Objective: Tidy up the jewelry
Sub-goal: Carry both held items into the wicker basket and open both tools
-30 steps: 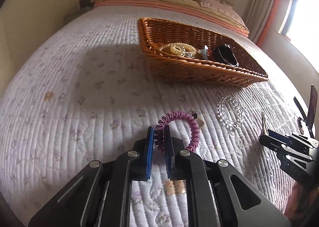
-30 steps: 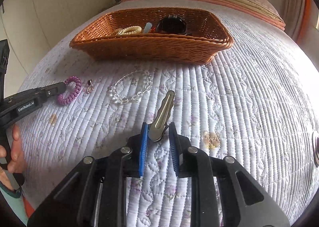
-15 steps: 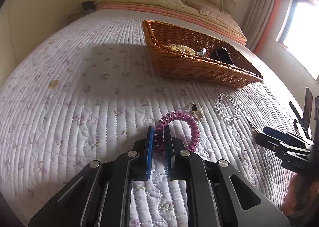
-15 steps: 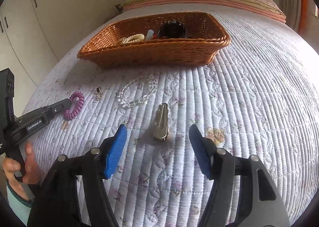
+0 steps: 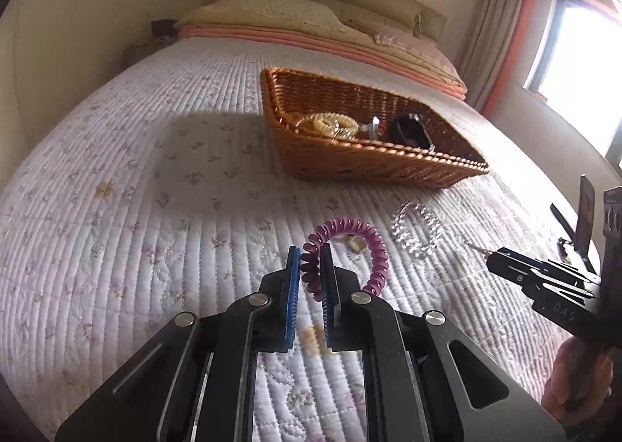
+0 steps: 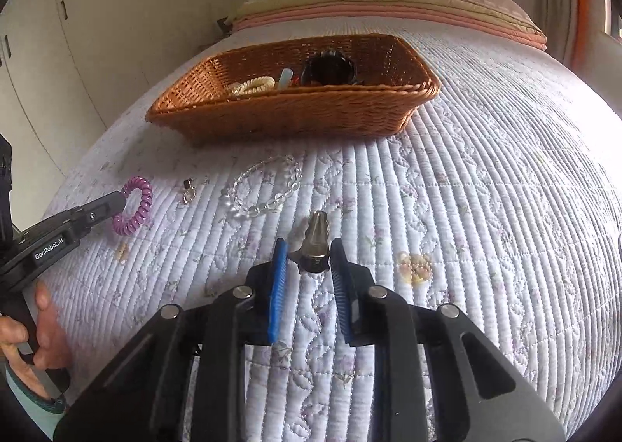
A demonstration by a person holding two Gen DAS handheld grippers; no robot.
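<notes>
My left gripper is shut on a purple spiral hair tie, which it holds just above the quilt; the right wrist view shows that tie at the left gripper's tip. My right gripper is closing its jaws on a metal hair clip, with the blue pads against the clip's wide end. In the left wrist view the clip sticks out of the right gripper. The wicker basket stands further up the bed.
A clear bead bracelet and a small pendant lie on the quilted bedspread between the grippers and the basket. Inside the basket are a cream hair tie and a black item. Pillows lie at the head of the bed.
The right gripper opened wide over the hair clip, then closed around it again. The left gripper kept its hold on the purple tie and tilted up a little.
</notes>
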